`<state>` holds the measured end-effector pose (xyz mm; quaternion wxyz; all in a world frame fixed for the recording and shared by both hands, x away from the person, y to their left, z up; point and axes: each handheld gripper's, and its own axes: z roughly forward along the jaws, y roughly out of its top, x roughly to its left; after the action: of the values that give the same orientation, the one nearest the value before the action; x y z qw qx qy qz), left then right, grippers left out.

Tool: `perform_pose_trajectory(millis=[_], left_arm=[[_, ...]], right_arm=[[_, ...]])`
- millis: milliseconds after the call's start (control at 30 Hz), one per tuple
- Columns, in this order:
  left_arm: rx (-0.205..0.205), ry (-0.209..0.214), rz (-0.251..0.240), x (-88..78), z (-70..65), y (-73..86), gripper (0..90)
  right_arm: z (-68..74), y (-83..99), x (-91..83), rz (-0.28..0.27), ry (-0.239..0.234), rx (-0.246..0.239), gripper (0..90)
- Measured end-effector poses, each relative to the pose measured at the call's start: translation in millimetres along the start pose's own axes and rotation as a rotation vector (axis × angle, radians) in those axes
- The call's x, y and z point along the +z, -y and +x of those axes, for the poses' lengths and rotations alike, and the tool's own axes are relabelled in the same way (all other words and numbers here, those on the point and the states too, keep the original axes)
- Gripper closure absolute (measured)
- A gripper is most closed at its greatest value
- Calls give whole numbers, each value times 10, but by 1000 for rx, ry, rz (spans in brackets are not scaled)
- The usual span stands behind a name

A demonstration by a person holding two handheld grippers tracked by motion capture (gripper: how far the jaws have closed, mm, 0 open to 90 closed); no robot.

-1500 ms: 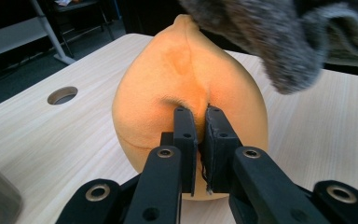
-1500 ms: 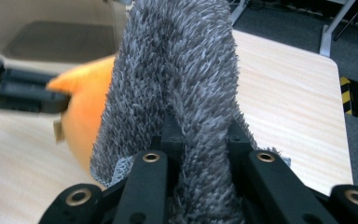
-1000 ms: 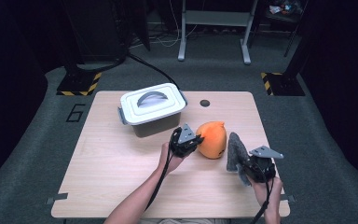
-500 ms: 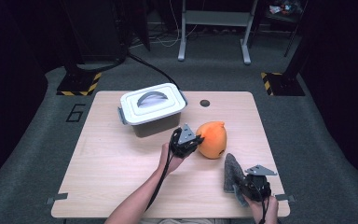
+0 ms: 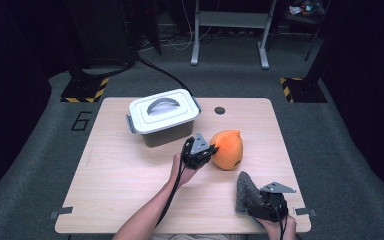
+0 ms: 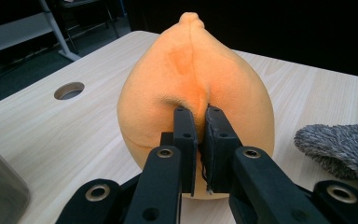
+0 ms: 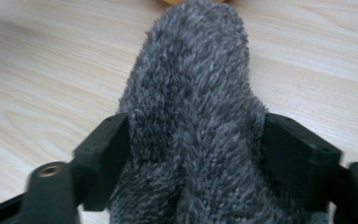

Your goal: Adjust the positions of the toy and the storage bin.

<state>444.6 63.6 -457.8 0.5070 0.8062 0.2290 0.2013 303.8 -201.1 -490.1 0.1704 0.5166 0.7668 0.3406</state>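
High view: fixed above the near edge of the table (image 5: 130, 200), facing forward and down, far enough to take in the whole top plus floor behind. Left gripper view: low, close-up, looks along its jaws straight at the orange plush (image 6: 196, 88) they pinch; grey cloth (image 6: 342, 144) lies at its right edge. Right gripper view: very close, angled down along its jaws onto the same grey cloth, orange plush just past it at top. All three share the plush, the cloth and the table around them.
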Motion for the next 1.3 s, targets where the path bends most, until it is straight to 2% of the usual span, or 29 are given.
perform_pose_trajectory(millis=[67, 167, 367, 467, 633, 733, 900, 1067, 1200, 1300], left_arm=[[-13, -3, -5, 2, -6, 6, 848], [-5, 2, -1, -1, -2, 3, 847], [-10, 1, -2, 0, -4, 6, 847], [-8, -5, -2, 1, -1, 6, 847], [5, -5, 10, -9, 7, 8, 847], [6, -11, 5, -11, 9, 14, 847], [12, -19, 0, -22, -1, 17, 850], [23, -30, -21, -61, -14, -9, 857], [42, -37, -36, -114, -33, -59, 858], [42, -37, -37, -171, -33, -92, 858]], right_arm=[[-8, -11, -32, -22, -16, 11, 156], [-50, -51, -97, -44, -4, 17, 132], [-241, -185, -143, -81, 27, 15, 64], [-386, -248, -118, -93, 42, 19, 48], [-706, -325, -40, -131, 57, 65, 45], [-849, -361, 58, -129, 71, 71, 41], [-986, -374, 328, -71, 96, 53, 30], [-1028, -341, 523, -29, 94, 31, 45], [-1046, -326, 575, -27, 93, 31, 56], [-1051, -325, 601, -19, 95, 28, 62]])
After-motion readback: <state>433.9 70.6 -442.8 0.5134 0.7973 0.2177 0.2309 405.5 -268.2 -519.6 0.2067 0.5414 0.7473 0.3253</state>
